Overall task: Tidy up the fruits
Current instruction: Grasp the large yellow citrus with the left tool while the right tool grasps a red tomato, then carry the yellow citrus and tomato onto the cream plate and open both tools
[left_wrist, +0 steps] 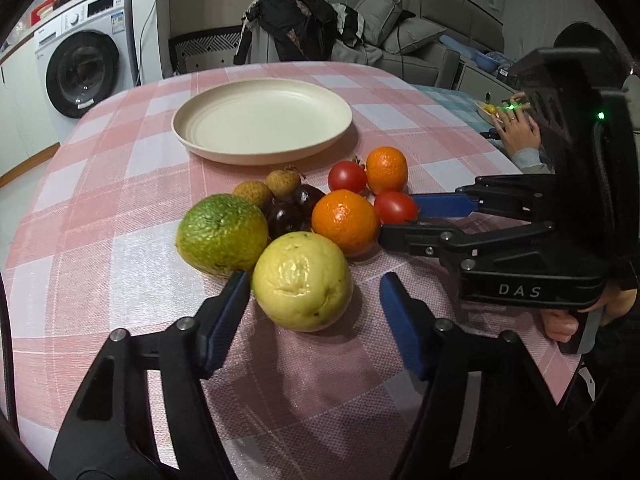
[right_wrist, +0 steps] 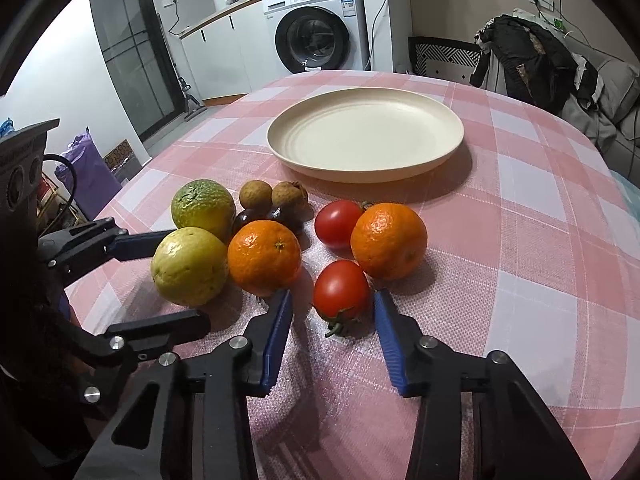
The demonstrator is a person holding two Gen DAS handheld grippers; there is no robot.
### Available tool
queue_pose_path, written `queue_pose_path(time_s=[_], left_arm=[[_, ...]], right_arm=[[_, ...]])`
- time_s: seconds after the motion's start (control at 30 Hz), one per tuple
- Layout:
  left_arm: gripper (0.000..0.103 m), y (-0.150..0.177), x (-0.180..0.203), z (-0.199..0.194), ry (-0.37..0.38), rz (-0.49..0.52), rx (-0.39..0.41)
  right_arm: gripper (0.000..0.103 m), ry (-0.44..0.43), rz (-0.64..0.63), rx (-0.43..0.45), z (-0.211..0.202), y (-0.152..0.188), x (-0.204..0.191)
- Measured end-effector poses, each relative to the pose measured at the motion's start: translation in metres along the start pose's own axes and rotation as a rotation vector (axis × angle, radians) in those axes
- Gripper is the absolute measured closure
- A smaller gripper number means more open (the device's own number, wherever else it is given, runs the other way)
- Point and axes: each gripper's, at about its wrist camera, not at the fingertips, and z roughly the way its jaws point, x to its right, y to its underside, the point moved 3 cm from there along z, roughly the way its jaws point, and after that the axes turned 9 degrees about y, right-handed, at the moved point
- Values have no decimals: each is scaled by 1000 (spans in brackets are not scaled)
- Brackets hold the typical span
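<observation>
A heap of fruit lies on the pink checked tablecloth in front of an empty cream plate (left_wrist: 262,122) (right_wrist: 366,132). My left gripper (left_wrist: 314,284) is open, its blue fingers on either side of a yellow guava (left_wrist: 303,280) (right_wrist: 189,266). My right gripper (right_wrist: 333,298) (left_wrist: 400,218) is open around the near red tomato (right_wrist: 341,288) (left_wrist: 395,207). Around them lie a green citrus (left_wrist: 222,234) (right_wrist: 203,208), two oranges (left_wrist: 346,222) (right_wrist: 264,262), a second tomato (left_wrist: 347,176) (right_wrist: 338,222), two brown longans (left_wrist: 283,183) and dark fruits (left_wrist: 288,216).
The table edge (left_wrist: 560,360) runs close on the right in the left wrist view. A washing machine (right_wrist: 320,24), a chair draped with dark clothes (left_wrist: 296,28) and a sofa stand behind. Another person's hand (left_wrist: 518,128) rests on a neighbouring table at right.
</observation>
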Motion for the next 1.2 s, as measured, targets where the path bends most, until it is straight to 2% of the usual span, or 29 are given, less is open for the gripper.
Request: queue_pose_path(time_s=[0.07, 0.13, 0.17, 0.4, 0.73, 1.2], left_arm=[[45, -1, -1, 3, 1, -13, -14], [56, -3, -4, 6, -2, -22, -22], [57, -3, -5, 7, 1, -26, -25], [58, -2, -5, 7, 24, -20, -16], [58, -9, 0, -18, 53, -9, 67], [58, -47, -24, -49, -17, -28, 166]], right_arm=[[65, 2, 1, 0, 1, -1, 0], [70, 6, 2, 0, 1, -2, 1], [72, 9, 2, 0, 1, -2, 1], [74, -19, 20, 10, 0, -1, 5], [74, -18, 34, 62, -22, 3, 6], [74, -21, 62, 154, -59, -22, 3]])
